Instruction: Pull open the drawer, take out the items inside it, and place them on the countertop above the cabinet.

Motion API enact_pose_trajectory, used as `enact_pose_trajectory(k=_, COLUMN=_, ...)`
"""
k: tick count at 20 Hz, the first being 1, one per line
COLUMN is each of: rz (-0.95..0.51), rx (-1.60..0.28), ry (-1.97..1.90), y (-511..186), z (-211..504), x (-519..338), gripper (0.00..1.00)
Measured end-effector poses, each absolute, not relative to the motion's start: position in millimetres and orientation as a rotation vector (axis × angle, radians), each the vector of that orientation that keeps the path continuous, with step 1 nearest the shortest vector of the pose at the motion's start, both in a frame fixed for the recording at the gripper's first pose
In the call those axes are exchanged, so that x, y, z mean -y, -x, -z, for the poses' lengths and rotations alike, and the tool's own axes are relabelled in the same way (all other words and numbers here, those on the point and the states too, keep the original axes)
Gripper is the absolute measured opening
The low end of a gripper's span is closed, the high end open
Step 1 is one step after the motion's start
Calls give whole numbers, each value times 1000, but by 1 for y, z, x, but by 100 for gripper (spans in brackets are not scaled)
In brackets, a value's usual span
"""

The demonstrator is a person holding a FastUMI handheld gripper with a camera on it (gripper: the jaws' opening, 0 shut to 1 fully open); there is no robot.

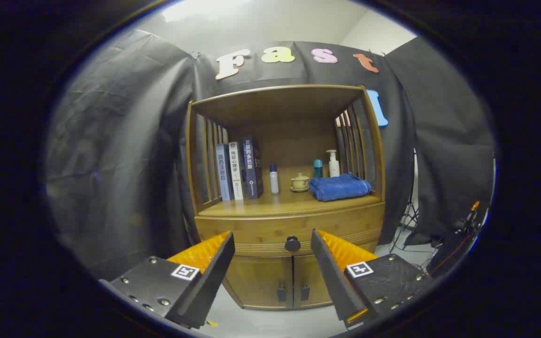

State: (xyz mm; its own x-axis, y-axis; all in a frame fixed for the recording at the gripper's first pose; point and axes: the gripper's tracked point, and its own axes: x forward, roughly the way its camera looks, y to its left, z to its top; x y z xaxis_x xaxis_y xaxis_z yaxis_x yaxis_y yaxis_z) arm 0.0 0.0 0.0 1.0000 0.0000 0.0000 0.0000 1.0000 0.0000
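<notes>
The gripper [273, 239] is held level in front of a wooden cabinet [285, 281], well apart from it. Its fingers [219, 263] are spread wide and hold nothing.

The drawer [251, 232] is closed, its front flush with the cabinet. Its round dark knob [292, 243] sits at the middle of the drawer front and appears between the two fingers, beyond their tips and untouched. The contents of the drawer are hidden. Below the drawer are two closed doors [275, 279], each with a small dark pull near the centre seam.

The counter [261, 206] lies directly above the drawer, enclosed by slatted side walls and a wooden top panel. Items on it:

- Three upright books [238, 171] at the left rear corner, against the left slats.
- A small white bottle with a blue cap [274, 179] just beside the books, toward the middle.
- A small lidded cup on a saucer [300, 182] near the centre.
- A teal-capped container [317, 168] and a white pump bottle [333, 164] at the rear right.
- A folded blue towel [340, 187] near the right edge, in front of the pump bottle.

Black cloth [120, 164] hangs behind and on both sides of the cabinet. A stand with cables [467, 223] is on the floor well to the right.
</notes>
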Motion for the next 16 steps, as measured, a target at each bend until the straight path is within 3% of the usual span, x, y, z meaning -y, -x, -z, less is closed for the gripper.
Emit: enact_pose_trajectory(k=16, rz=-3, rx=3, ry=63, y=-24, z=26, x=3, gripper=98)
